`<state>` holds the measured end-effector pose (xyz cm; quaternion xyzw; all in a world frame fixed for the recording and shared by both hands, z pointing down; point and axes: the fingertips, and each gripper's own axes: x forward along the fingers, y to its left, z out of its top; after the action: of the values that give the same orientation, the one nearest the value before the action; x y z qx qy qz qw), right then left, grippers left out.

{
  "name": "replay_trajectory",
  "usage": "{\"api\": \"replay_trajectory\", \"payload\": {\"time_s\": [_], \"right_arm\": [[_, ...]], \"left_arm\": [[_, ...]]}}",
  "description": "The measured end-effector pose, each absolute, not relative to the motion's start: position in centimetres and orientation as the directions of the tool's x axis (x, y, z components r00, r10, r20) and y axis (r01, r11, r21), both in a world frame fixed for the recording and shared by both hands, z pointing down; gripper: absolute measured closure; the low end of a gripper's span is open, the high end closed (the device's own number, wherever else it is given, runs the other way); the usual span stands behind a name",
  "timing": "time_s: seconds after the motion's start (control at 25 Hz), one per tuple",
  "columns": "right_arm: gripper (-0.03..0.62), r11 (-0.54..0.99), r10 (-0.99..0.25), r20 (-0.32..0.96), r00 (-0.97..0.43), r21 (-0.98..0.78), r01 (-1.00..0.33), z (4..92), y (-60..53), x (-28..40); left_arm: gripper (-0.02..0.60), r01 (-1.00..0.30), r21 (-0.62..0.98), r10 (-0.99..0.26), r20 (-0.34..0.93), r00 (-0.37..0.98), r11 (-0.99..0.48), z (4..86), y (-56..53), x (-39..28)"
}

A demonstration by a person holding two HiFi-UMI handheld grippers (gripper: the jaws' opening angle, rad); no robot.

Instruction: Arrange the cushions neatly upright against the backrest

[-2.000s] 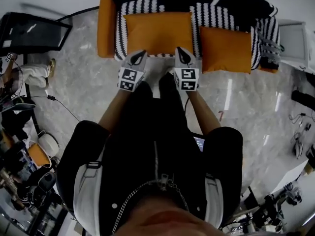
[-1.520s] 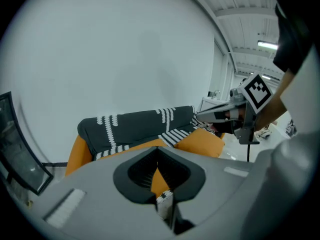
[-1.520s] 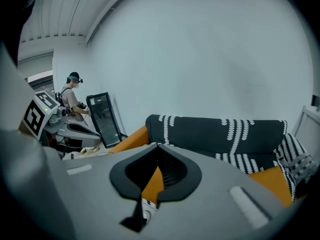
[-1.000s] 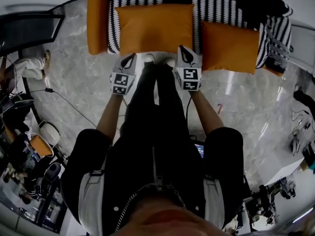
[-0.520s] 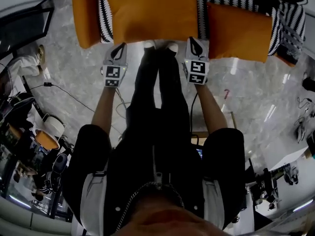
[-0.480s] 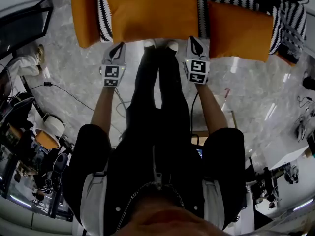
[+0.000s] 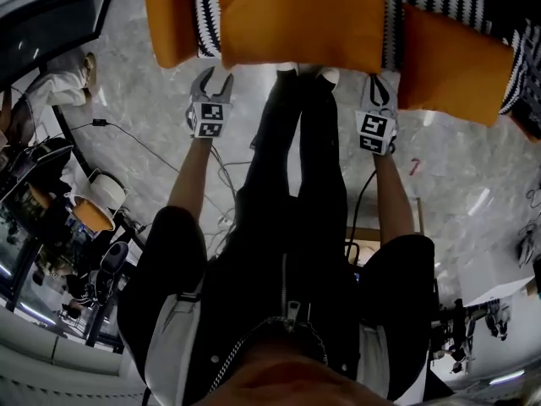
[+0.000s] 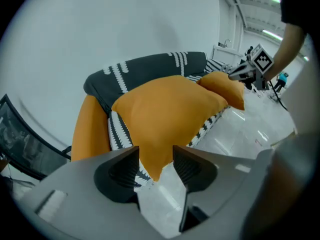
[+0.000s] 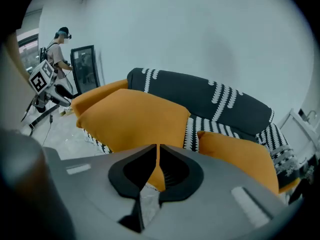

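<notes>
Jacket: black, short-sleeved, silver zip down the front.
Beside the zip: pale grey panels, a thin chain.
Above the zip: black trousers.
Left gripper: grey, chequered marker cube; jaws opening, cushion corner between.
Right gripper: grey, chequered marker cube.

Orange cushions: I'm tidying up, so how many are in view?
2. The larger cushion lies on the sofa, middle of the head view; the smaller cushion beside it at the right. Others may be hidden.

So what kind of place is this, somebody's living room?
Probably not a home: more likely a lab or test hall with a sofa and cushions set up in it. Bare white walls, cables trailing over the shiny floor and heaps of gear at the side point that way.
</notes>
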<state>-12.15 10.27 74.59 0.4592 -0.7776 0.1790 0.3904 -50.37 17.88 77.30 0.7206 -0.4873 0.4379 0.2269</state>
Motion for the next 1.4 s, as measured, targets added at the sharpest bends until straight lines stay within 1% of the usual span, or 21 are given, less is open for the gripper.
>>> {"api": "replay_trajectory", "payload": {"time_s": [0.04, 0.12, 0.28, 0.32, 0.36, 0.52, 0.64, 0.68, 0.8, 0.88, 1.0, 1.04, 1.08, 1.16, 1.4], "right_arm": [[0.558, 0.517, -0.570, 0.776, -0.271, 0.082, -0.852, 75.2, 10.3, -12.1], [0.533, 0.514, -0.558, 0.789, -0.259, 0.083, -0.854, 76.4, 10.4, -11.7], [0.484, 0.544, -0.515, 0.823, -0.240, 0.097, -0.834, 79.6, 11.1, -11.3], [0.455, 0.555, -0.500, 0.830, -0.246, 0.089, -0.827, 80.4, 11.5, -11.3], [0.421, 0.565, -0.483, 0.840, -0.248, 0.082, -0.821, 81.2, 11.9, -11.1], [0.356, 0.596, -0.369, 0.911, -0.186, 0.079, -0.799, 86.1, 13.8, -8.9], [0.359, 0.589, -0.310, 0.942, -0.128, 0.085, -0.804, 88.8, 14.7, -7.9], [0.364, 0.576, -0.305, 0.946, -0.108, 0.093, -0.812, 89.3, 14.7, -7.4], [0.365, 0.546, -0.301, 0.951, -0.065, 0.116, -0.830, 90.5, 14.1, -6.5], [0.368, 0.551, -0.284, 0.957, -0.055, 0.116, -0.827, 91.3, 13.8, -6.5], [0.390, 0.552, -0.229, 0.973, -0.036, 0.100, -0.828, 91.6, 14.1, -6.1], [0.432, 0.546, -0.216, 0.976, -0.019, 0.104, -0.832, 91.0, 14.1, -5.6], [0.483, 0.539, -0.211, 0.977, -0.004, 0.113, -0.835, 90.4, 14.1, -5.1], [0.529, 0.533, -0.215, 0.977, 0.012, 0.127, -0.837, 89.7, 13.8, -4.8], [0.545, 0.540, -0.208, 0.978, -0.010, 0.106, -0.835, 90.8, 12.5, -6.1]], "left_arm": [[0.366, -0.897, -0.095, -0.479, 0.867, 0.139, -0.431, 78.5, 18.5, -50.9], [0.341, -0.886, -0.087, -0.430, 0.893, 0.133, -0.456, 80.7, 19.6, -51.8], [0.329, -0.872, -0.083, -0.343, 0.934, 0.101, -0.483, 84.5, 21.7, -53.6], [0.326, -0.873, -0.077, -0.326, 0.940, 0.097, -0.482, 85.4, 22.2, -53.9], [0.327, -0.874, -0.070, -0.311, 0.946, 0.096, -0.481, 86.1, 22.6, -54.0], [0.327, -0.873, -0.041, -0.258, 0.961, 0.098, -0.485, 89.2, 23.2, -53.8], [0.327, -0.882, -0.034, -0.248, 0.964, 0.095, -0.470, 90.7, 22.9, -54.5], [0.339, -0.885, -0.036, -0.252, 0.963, 0.093, -0.465, 90.9, 22.7, -54.6], [0.346, -0.880, -0.033, -0.252, 0.963, 0.100, -0.473, 91.7, 21.9, -54.5], [0.367, -0.876, -0.030, -0.248, 0.963, 0.104, -0.481, 92.0, 21.6, -54.4], [0.395, -0.885, -0.026, -0.244, 0.965, 0.100, -0.465, 91.3, 21.7, -54.0], [0.424, -0.888, -0.028, -0.248, 0.964, 0.098, -0.459, 90.6, 21.6, -53.6], [0.466, -0.890, -0.031, -0.253, 0.963, 0.097, -0.456, 89.9, 21.4, -53.2], [0.508, -0.891, -0.036, -0.257, 0.962, 0.093, -0.453, 89.2, 21.1, -52.9], [0.534, -0.899, -0.033, -0.264, 0.960, 0.093, -0.437, 90.0, 19.7, -54.1]]}}
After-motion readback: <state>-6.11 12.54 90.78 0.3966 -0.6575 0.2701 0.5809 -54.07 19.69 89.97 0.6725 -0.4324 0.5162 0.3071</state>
